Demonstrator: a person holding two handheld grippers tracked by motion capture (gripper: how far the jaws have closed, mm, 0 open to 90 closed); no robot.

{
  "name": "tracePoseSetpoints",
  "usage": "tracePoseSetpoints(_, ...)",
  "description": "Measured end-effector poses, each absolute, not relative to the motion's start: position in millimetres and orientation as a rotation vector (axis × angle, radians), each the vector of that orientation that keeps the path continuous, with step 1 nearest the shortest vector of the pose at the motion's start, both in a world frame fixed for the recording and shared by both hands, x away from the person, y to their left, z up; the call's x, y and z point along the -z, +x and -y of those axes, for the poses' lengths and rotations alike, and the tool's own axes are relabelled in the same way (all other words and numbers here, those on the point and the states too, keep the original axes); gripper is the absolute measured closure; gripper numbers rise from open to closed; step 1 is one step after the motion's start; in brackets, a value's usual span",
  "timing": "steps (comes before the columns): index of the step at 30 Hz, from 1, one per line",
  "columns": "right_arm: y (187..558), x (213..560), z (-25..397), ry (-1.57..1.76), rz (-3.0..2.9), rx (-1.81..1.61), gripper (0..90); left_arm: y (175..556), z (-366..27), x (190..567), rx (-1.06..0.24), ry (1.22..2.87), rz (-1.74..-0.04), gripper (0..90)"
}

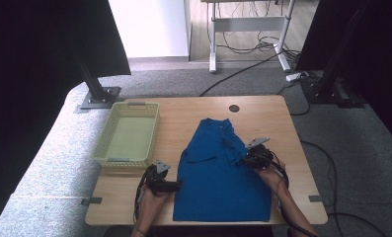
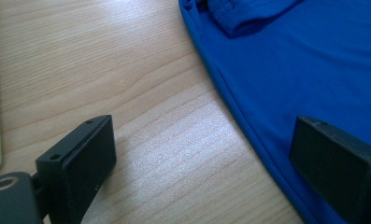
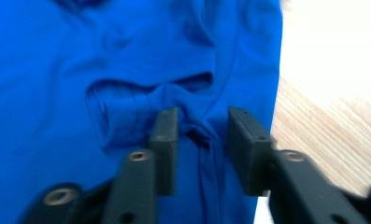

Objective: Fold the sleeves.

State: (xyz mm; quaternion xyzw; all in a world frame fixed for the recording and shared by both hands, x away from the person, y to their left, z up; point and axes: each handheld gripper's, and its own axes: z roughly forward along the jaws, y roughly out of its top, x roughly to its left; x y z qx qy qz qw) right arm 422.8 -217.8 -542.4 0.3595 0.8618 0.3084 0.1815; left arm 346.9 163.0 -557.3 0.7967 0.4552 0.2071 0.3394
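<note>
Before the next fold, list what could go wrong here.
1. The right gripper has its jaws around only a small bunch of the blue shirt near the sleeve; it may slip out or drag the folded sleeve askew.
2. The left gripper stands open astride the shirt's edge, one jaw over bare table; closing there may catch too little cloth.

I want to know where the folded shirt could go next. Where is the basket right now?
In the high view the pale green basket sits at the table's far left edge, left of the blue shirt and beyond the left tool.
</note>
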Motion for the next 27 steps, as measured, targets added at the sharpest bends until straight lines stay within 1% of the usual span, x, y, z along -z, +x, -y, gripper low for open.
tracePoseSetpoints(1,423,543,219,1.034,-2.433,-0.890,73.0,347,-163,557,-0.539,2.074,-1.185,7.1)
tracePoseSetpoints(2,424,543,221,1.043,-2.428,-0.890,79.6,347,-163,557,-0.539,2.073,-1.187,7.1)
tracePoseSetpoints(4,425,542,224,1.050,-2.396,-0.841,85.5,347,-163,557,-0.539,2.074,-1.186,7.1)
tracePoseSetpoints(13,422,524,265,1.193,-2.189,-0.849,86.0,346,-164,557,-0.539,2.072,-1.187,7.1)
tracePoseSetpoints(17,426,527,274,1.232,-2.225,-0.787,78.4,346,-164,557,-0.539,2.072,-1.186,7.1)
tracePoseSetpoints(20,427,520,274,1.244,-2.182,-0.840,72.5,346,-164,557,-0.539,2.072,-1.187,7.1)
tracePoseSetpoints(24,434,509,256,1.166,-2.216,-0.924,67.1,346,-164,557,-0.539,2.072,-1.186,7.1)
tracePoseSetpoints(27,443,508,236,1.109,-2.268,-0.963,63.3,346,-164,557,-0.539,2.072,-1.186,7.1)
